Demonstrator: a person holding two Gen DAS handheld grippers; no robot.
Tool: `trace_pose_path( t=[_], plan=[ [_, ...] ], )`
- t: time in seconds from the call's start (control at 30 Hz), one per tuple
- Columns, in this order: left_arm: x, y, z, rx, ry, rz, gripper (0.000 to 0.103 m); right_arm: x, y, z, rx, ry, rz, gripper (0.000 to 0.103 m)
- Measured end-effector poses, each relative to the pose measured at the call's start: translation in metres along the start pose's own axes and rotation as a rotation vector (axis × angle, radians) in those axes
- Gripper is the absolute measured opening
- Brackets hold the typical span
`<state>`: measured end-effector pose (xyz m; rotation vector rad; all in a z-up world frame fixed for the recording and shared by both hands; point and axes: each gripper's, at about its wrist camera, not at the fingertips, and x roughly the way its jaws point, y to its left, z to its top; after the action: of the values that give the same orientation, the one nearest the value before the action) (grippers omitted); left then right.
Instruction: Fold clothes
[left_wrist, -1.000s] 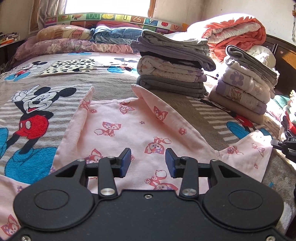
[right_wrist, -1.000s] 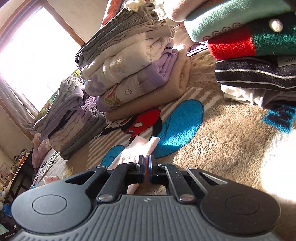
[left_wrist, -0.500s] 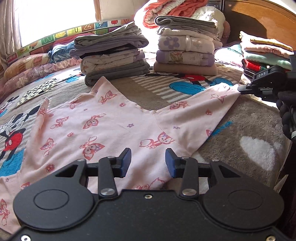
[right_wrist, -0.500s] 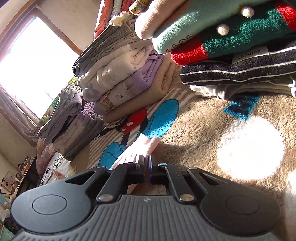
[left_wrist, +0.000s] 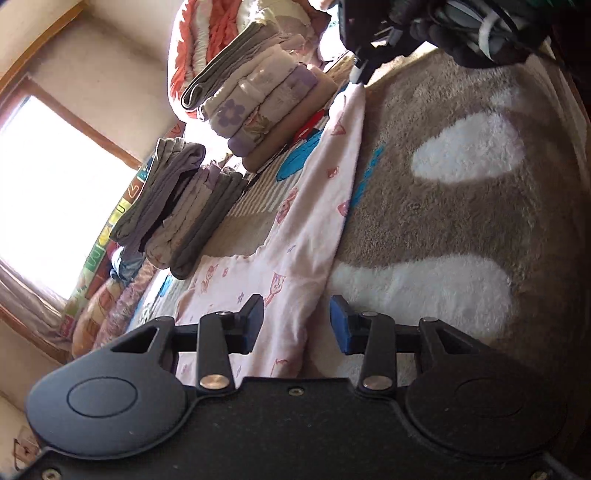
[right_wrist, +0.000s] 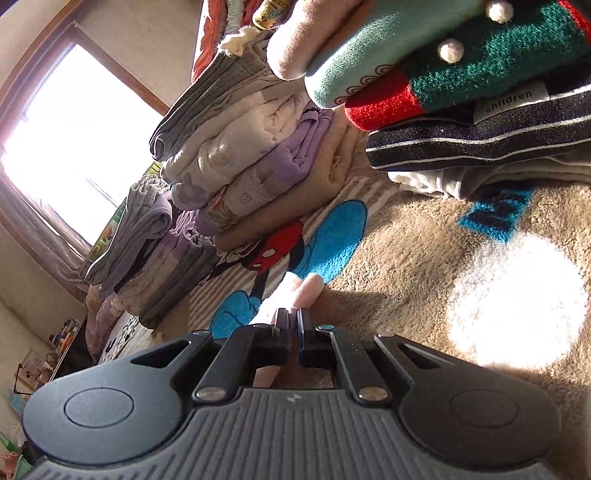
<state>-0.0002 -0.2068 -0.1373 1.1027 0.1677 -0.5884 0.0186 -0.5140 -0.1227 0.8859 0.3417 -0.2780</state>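
A home bedroom: cartoon-print bed blanket (left_wrist: 461, 221), stacks of folded clothes (right_wrist: 236, 173), pillows (left_wrist: 110, 306), a sunlit window (left_wrist: 48, 192).

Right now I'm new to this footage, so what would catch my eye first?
The pale pink cartoon-print cotton garment stretches across the brown plush Mickey blanket. The right hand-held gripper is shut on one end of it, while the open left hand-held gripper hovers over the other. Behind stand folded stacks, the nearest lilac-and-cream.
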Motion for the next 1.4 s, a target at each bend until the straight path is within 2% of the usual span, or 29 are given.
trace_pose_path(
  t=[0.1, 0.13, 0.23, 0.27, 0.37, 0.4, 0.47, 0.5, 0.53, 0.57, 0.6, 0.7, 0.77, 0.8, 0.83, 0.87, 0.9, 0.97, 1.1, 1.27, 1.4],
  plan=[
    [0.008, -0.014, 0.0, 0.096, 0.007, 0.064, 0.021, 0.002, 0.002, 0.001, 0.003, -0.006, 0.01, 0.006],
    [0.008, -0.013, 0.001, 0.097, 0.01, 0.092, 0.011, 0.002, 0.003, 0.002, 0.002, -0.008, 0.012, 0.006],
    [-0.004, 0.006, 0.007, 0.007, -0.024, 0.102, 0.006, 0.002, 0.005, 0.003, -0.003, -0.019, 0.017, 0.006],
    [-0.005, 0.01, 0.007, -0.02, -0.023, 0.068, 0.006, 0.002, 0.006, 0.004, -0.006, -0.026, 0.017, 0.006],
    [0.005, 0.014, 0.001, -0.136, 0.016, -0.12, 0.005, 0.004, 0.007, 0.005, -0.016, -0.021, 0.006, 0.006],
    [0.007, 0.015, -0.001, -0.159, 0.02, -0.157, 0.005, 0.005, 0.006, 0.005, -0.019, -0.018, 0.001, 0.006],
    [0.005, 0.021, 0.001, -0.146, 0.011, -0.18, 0.006, 0.007, 0.006, 0.006, -0.025, -0.01, -0.009, 0.006],
    [0.003, 0.03, 0.001, -0.184, 0.001, -0.22, 0.008, 0.009, 0.006, 0.006, -0.025, -0.005, -0.016, 0.006],
    [0.0, 0.041, 0.0, -0.234, -0.014, -0.251, 0.021, 0.01, 0.005, 0.006, -0.024, 0.0, -0.026, 0.006],
    [-0.002, 0.052, -0.002, -0.28, -0.031, -0.262, 0.033, 0.01, 0.005, 0.005, -0.027, 0.003, -0.033, 0.006],
    [-0.004, 0.061, -0.003, -0.331, -0.046, -0.257, 0.033, 0.01, 0.005, 0.004, -0.029, 0.006, -0.041, 0.006],
    [0.005, 0.082, -0.008, -0.535, -0.035, -0.147, 0.031, 0.008, 0.009, 0.003, -0.062, -0.005, -0.065, 0.011],
    [0.017, 0.084, -0.01, -0.635, -0.02, -0.141, 0.028, 0.007, 0.009, 0.005, -0.072, -0.016, -0.068, 0.012],
    [0.023, 0.08, -0.007, -0.637, -0.003, -0.153, 0.026, 0.007, 0.009, 0.005, -0.077, -0.02, -0.073, 0.014],
    [0.031, 0.073, -0.004, -0.604, 0.022, -0.177, 0.026, 0.007, 0.009, 0.005, -0.084, -0.025, -0.084, 0.015],
    [0.036, 0.063, 0.0, -0.549, 0.049, -0.198, 0.02, 0.007, 0.01, 0.006, -0.093, -0.031, -0.095, 0.015],
    [0.036, 0.052, 0.001, -0.49, 0.061, -0.195, 0.018, 0.006, 0.011, 0.006, -0.107, -0.042, -0.106, 0.015],
    [0.028, 0.048, 0.003, -0.463, 0.039, -0.164, 0.015, 0.003, 0.015, 0.005, -0.138, -0.063, -0.116, 0.018],
    [0.013, 0.06, 0.002, -0.534, -0.03, -0.162, 0.016, 0.0, 0.026, 0.004, -0.204, -0.097, -0.124, 0.022],
    [0.027, 0.049, -0.003, -0.522, 0.024, -0.215, 0.016, 0.004, 0.042, 0.001, -0.287, -0.101, -0.052, 0.022],
    [0.027, 0.053, -0.004, -0.554, 0.034, -0.248, 0.016, 0.023, 0.044, 0.01, -0.311, -0.065, -0.085, 0.022]
  ],
)
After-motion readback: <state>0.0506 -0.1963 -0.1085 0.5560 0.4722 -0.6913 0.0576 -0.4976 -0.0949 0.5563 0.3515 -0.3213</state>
